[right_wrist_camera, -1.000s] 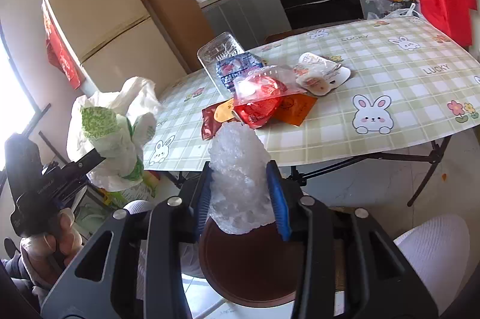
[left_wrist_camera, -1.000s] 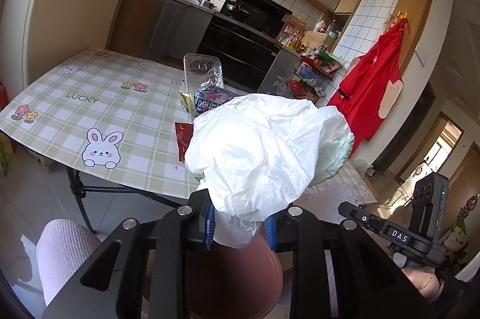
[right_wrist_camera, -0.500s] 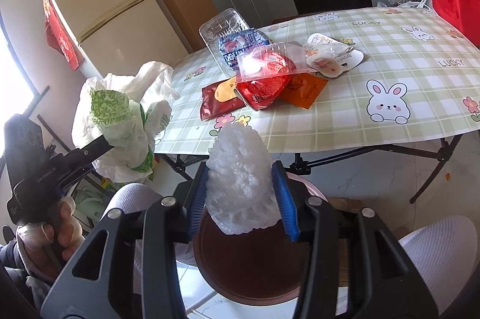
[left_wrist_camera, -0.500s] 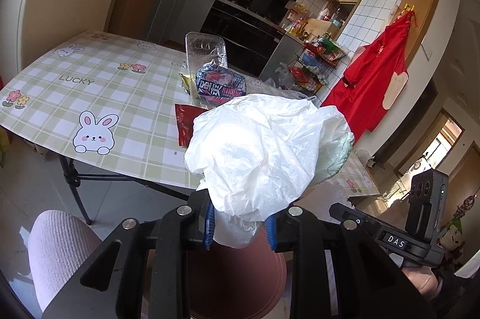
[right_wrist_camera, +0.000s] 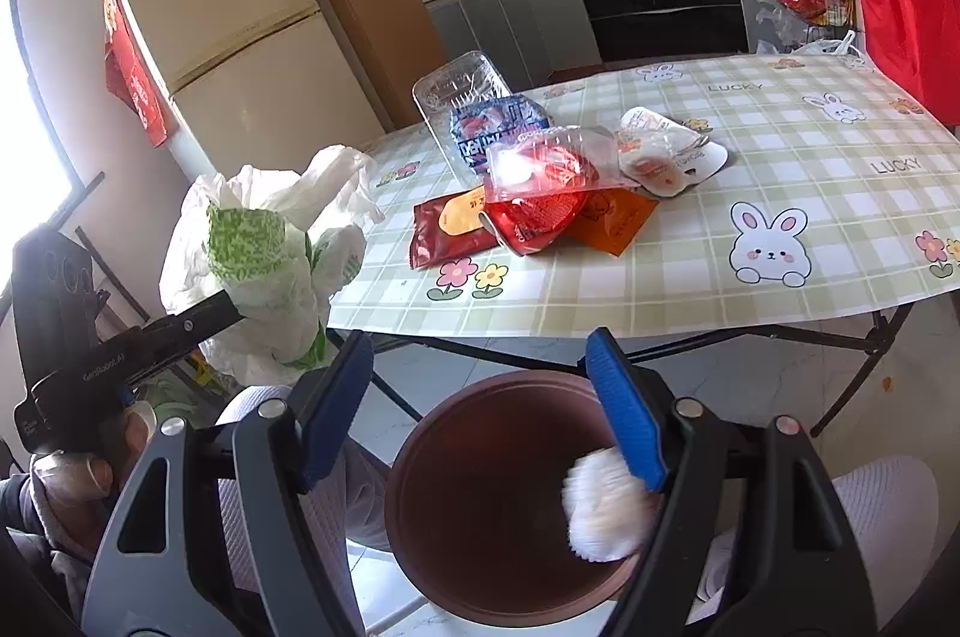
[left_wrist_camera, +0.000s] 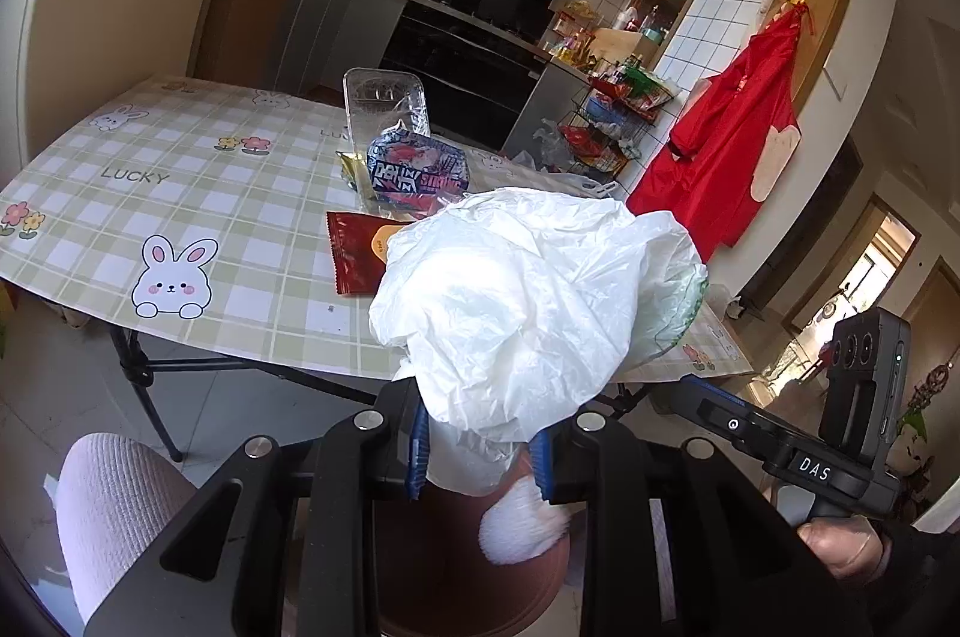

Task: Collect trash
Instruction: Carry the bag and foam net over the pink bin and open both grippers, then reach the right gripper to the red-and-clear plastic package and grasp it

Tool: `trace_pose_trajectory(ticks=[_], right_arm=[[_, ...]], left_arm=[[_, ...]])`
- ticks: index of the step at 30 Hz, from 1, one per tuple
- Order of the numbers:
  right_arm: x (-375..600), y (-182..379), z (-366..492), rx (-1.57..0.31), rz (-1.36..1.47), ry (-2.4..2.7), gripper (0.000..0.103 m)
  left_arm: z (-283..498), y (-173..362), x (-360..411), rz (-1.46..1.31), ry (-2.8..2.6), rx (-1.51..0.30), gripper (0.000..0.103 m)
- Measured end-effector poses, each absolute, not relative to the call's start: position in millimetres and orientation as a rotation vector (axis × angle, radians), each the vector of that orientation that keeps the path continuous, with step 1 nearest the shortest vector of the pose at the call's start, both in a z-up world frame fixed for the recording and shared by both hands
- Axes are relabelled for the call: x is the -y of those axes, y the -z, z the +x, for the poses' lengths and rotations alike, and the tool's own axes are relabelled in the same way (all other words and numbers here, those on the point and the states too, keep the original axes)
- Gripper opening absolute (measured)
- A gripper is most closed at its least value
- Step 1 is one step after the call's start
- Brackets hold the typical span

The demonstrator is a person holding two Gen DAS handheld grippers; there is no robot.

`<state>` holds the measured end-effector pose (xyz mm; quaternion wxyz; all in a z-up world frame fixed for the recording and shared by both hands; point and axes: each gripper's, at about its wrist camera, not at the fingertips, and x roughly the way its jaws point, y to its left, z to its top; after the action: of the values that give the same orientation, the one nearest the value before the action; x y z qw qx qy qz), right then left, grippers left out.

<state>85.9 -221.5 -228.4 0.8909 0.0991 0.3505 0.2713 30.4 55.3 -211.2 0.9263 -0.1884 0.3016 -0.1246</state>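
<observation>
Right hand-held gripper opening, white foam wad below; in bin

Both handheld black plastic two-finger grippers, the left gripper and the right gripper, carry ribbed blue pads and round silver screws. At lower left of the left view shows a pale pink ribbed-knit trouser knee. A white "DAS" label marks the right grip.

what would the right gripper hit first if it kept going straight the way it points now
Probably the brown bin right below its opening fingers, with the white foam wad dropping inside. The right gripper holds nothing. Depth is unclear; a shallower line might meet the table edge.
</observation>
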Motion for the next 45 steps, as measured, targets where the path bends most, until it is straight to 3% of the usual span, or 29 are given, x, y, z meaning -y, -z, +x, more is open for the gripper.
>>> trace_pose_trajectory(ticks=[3, 8, 15, 17, 19, 20, 31, 45], right_arm=[[223.3, 226.9, 85.7, -0.715, 0.207, -0.546, 0.079], [229.6, 223.7, 85.8, -0.685, 0.212, -0.482, 0.095], [239.8, 224.7, 88.1, -0.677, 0.233, -0.422, 0.095], [240.8, 224.8, 88.3, -0.675, 0.235, -0.417, 0.096], [241.5, 225.0, 88.4, -0.674, 0.236, -0.417, 0.095], [241.3, 225.0, 88.5, -0.674, 0.236, -0.417, 0.095], [243.9, 226.3, 87.4, -0.687, 0.247, -0.408, 0.096], [242.8, 233.0, 90.5, -0.72, 0.261, -0.418, 0.097]], left_arm=[[29.8, 210.2, -52.6, -0.374, 0.27, -0.616, 0.026], [31.4, 212.1, -46.7, -0.353, 0.297, -0.627, 0.028], [34.3, 219.8, -33.4, -0.322, 0.354, -0.676, 0.032], [35.9, 222.1, -31.0, -0.314, 0.358, -0.69, 0.039], [37.2, 223.8, -30.4, -0.313, 0.356, -0.699, 0.072], [36.7, 224.4, -31.5, -0.315, 0.351, -0.697, 0.075], [37.2, 228.5, -45.5, -0.349, 0.251, -0.717, 0.09], [36.2, 231.5, -49.3, -0.367, 0.215, -0.733, 0.091]])
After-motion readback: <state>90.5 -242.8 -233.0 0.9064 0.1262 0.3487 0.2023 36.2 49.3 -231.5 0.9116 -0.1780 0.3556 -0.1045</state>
